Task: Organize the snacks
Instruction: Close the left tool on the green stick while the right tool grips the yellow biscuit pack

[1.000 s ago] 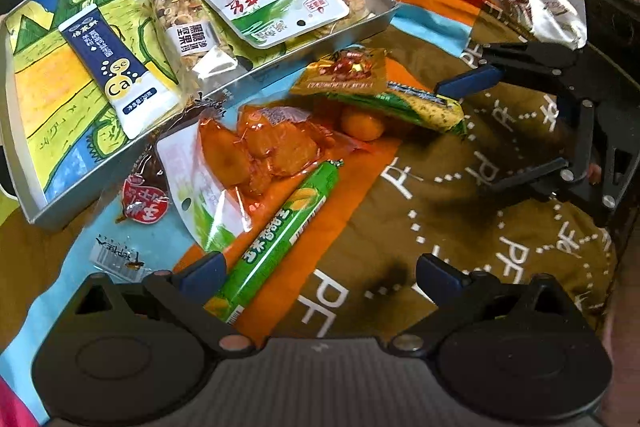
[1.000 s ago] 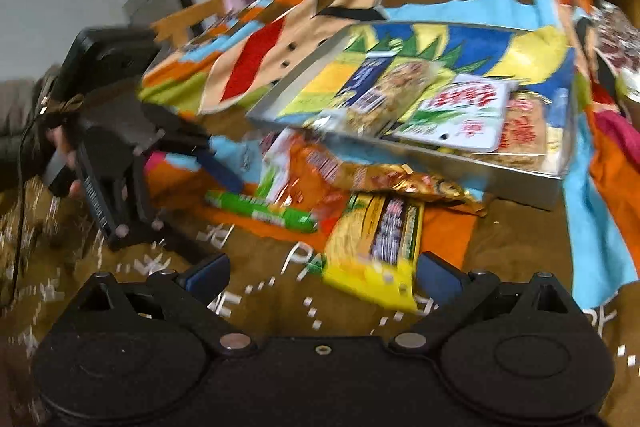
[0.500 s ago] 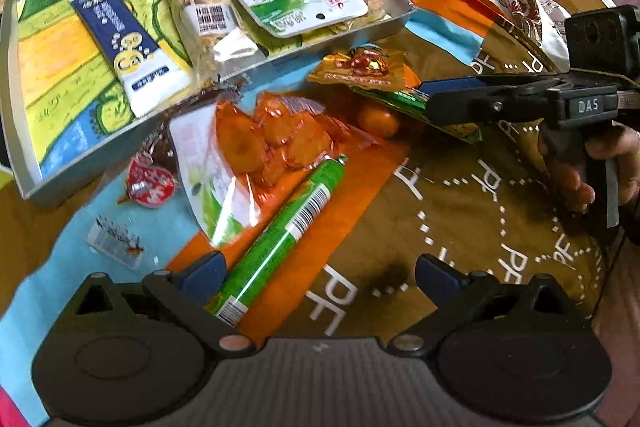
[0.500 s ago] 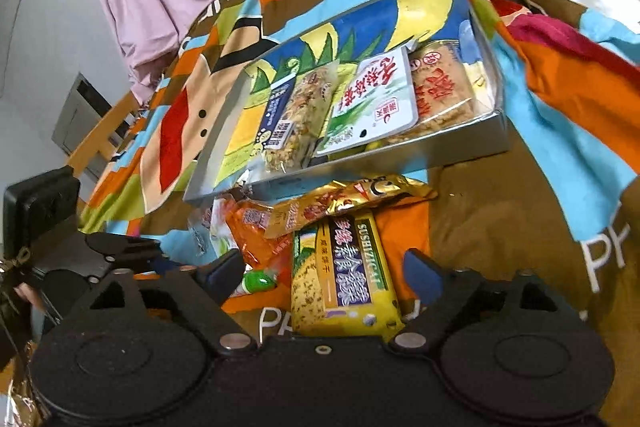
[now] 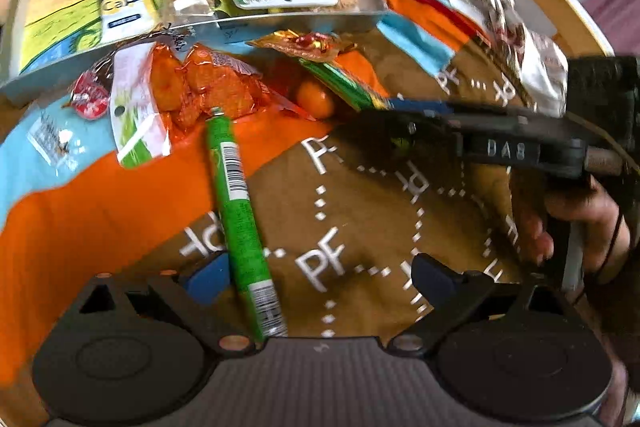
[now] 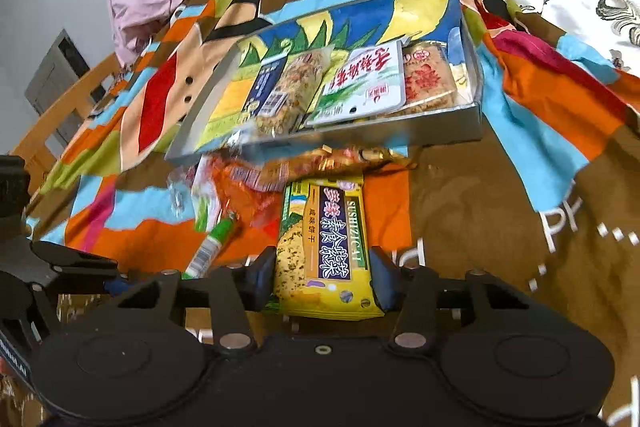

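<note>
Right tongs [image 6: 323, 277] astride yellow packet [image 6: 324, 251], contact unclear.

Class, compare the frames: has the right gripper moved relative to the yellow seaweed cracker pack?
Yes. The right gripper has advanced toward the tray and its fingers now flank the yellow cracker pack.
</note>
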Demonstrator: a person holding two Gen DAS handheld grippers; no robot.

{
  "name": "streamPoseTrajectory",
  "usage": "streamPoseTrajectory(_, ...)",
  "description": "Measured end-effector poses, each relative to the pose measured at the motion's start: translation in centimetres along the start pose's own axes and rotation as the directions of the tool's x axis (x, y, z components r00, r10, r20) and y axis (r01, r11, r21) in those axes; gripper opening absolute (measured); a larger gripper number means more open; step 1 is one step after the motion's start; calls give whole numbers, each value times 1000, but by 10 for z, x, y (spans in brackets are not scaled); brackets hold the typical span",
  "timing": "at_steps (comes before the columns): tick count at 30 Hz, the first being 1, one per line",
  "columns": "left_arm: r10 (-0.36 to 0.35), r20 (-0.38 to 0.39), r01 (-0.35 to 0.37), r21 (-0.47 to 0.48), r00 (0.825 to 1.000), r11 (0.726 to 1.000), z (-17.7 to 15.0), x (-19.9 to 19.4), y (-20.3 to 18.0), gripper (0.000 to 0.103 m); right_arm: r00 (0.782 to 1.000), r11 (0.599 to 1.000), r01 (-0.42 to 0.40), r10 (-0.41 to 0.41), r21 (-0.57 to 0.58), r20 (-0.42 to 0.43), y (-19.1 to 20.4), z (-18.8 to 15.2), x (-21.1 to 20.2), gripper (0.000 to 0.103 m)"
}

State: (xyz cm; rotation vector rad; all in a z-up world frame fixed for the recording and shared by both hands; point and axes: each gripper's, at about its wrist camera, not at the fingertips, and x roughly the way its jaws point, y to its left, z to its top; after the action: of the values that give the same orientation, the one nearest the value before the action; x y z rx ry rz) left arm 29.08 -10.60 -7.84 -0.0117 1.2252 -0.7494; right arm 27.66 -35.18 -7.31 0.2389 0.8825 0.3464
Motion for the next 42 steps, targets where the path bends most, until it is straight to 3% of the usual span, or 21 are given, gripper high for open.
streamPoseTrajectory(4, 22, 56, -20, -49, 998, 999, -11, 0, -11, 97, 999, 993, 41, -44, -106, -27, 17, -15, -13, 51)
streamPoseTrajectory(8, 81, 120, -72, -84, 989, 994, -27, -8, -10, 96, 997, 988, 56, -62, -144, -39, 27, -30, -23, 58)
streamPoseTrajectory(10, 122, 167, -101, -126, 978, 987, -33, -13, -5, 96, 997, 987, 50, -57, -153, -43, 31, -34, -24, 74)
streamPoseTrajectory(14, 155, 249, -102, -216, 956, 971, -40, -18, 9, 96, 997, 987, 63, -68, -147, -27, 33, -34, -18, 82)
streamPoseTrajectory(18, 211, 325, -109, -304, 922, 946, -47, -22, 21, 95, 993, 981, 122, -121, -151, 15, 39, -37, -12, 82)
streamPoseTrajectory(24, 376, 343, -302, -251, 861, 920, -48, -12, 1, 87, 971, 938, 240, -229, -249, 72, 58, -45, -1, 81)
streamPoseTrajectory(27, 439, 340, -394, -197, 831, 898, -48, -4, -15, 75, 963, 920, 270, -256, -282, 86, 63, -49, 1, 78)
streamPoseTrajectory(31, 474, 363, -471, -103, 802, 876, -53, 0, -36, 54, 962, 929, 272, -258, -252, 89, 59, -48, -3, 68)
streamPoseTrajectory(35, 449, 377, -458, -71, 810, 886, -52, 3, -45, 36, 965, 946, 259, -245, -195, 95, 55, -46, -7, 56)
streamPoseTrajectory(42, 412, 375, -371, -178, 831, 911, -46, 4, -28, 36, 954, 921, 296, -273, -253, 124, 63, -52, 3, 57)
